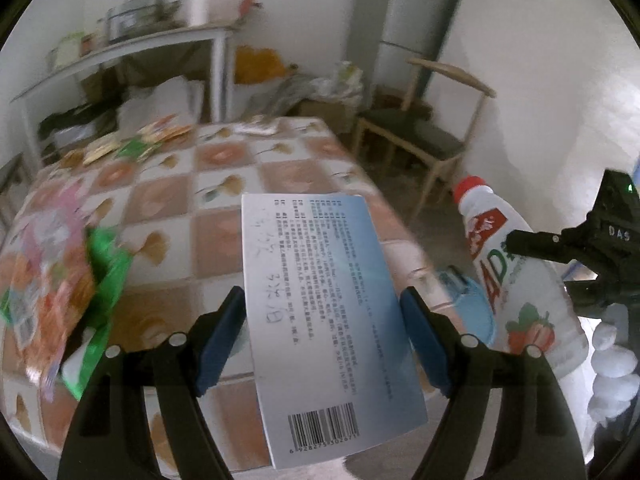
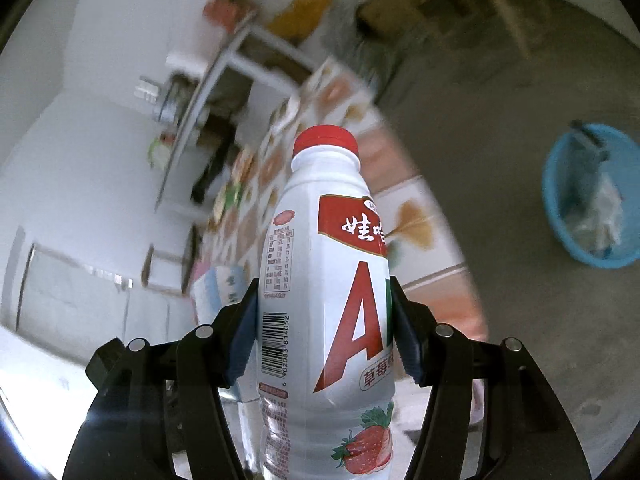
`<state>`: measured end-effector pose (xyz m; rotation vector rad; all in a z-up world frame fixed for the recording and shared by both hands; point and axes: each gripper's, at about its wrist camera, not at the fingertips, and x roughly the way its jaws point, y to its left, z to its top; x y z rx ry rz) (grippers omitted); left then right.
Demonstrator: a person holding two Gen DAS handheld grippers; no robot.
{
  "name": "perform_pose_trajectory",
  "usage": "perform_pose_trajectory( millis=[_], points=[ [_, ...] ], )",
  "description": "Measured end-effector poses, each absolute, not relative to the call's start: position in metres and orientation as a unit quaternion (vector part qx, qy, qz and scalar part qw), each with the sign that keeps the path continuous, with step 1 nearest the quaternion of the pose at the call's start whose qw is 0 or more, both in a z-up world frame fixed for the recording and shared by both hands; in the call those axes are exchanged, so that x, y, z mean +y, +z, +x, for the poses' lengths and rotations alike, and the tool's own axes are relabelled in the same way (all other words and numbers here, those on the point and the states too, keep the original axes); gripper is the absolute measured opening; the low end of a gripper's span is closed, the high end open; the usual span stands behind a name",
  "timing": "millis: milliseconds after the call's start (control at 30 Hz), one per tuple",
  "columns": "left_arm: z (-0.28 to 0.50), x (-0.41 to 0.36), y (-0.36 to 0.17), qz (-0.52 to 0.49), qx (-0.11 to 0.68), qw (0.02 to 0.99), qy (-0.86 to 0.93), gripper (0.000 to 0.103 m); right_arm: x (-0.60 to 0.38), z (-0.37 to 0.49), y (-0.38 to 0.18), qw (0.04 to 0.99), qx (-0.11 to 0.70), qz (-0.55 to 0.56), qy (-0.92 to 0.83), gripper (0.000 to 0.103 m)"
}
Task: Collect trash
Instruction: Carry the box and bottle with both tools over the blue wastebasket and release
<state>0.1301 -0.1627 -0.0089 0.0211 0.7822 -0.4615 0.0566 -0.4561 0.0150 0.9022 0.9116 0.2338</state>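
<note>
My left gripper (image 1: 322, 340) is shut on a flat pale-blue box (image 1: 320, 308) with printed text and a barcode, held above the near edge of the table. My right gripper (image 2: 324, 328) is shut on a white strawberry-drink bottle (image 2: 324, 280) with a red cap, upright between the blue pads. That same bottle (image 1: 516, 276) and the right gripper's black body show at the right of the left wrist view. A blue basin (image 2: 592, 196) with clear plastic trash stands on the floor to the right; part of the basin (image 1: 476, 308) peeks out behind the box.
The table (image 1: 224, 200) has a checked floral cloth, with colourful wrappers (image 1: 52, 280) at its left and more packets (image 1: 136, 140) at the far side. A wooden chair (image 1: 424, 132) stands beyond the table's right corner. A white shelf table (image 1: 120, 48) lines the back wall. Grey floor (image 2: 480, 160) surrounds the basin.
</note>
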Motion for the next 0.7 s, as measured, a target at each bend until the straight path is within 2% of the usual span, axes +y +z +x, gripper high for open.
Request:
perform_pose_trajectory(
  millis=[167, 267, 567, 633, 700],
  points=[
    [0.139, -0.221, 0.007, 0.027, 0.387, 0.869, -0.306, 0.076, -0.533, 0.002, 0.010, 0.803, 0.374, 0.463, 0.022, 0.056],
    [0.151, -0.268, 0.005, 0.026, 0.426, 0.826, -0.367, 0.076, -0.570, -0.025, -0.014, 0.784, 0.363, 0.503, -0.020, 0.057],
    [0.195, -0.413, -0.064, 0.036, 0.564, 0.715, -0.411, 0.077, -0.641, -0.020, -0.115, 0.688, 0.381, 0.614, -0.064, 0.057],
    [0.206, -0.439, -0.077, 0.022, 0.584, 0.703, -0.406, 0.078, -0.662, -0.008, -0.137, 0.665, 0.369, 0.645, -0.078, 0.061],
    [0.224, -0.466, -0.095, 0.001, 0.605, 0.691, -0.395, 0.083, -0.682, -0.002, -0.160, 0.644, 0.353, 0.672, -0.100, 0.073]
  ],
)
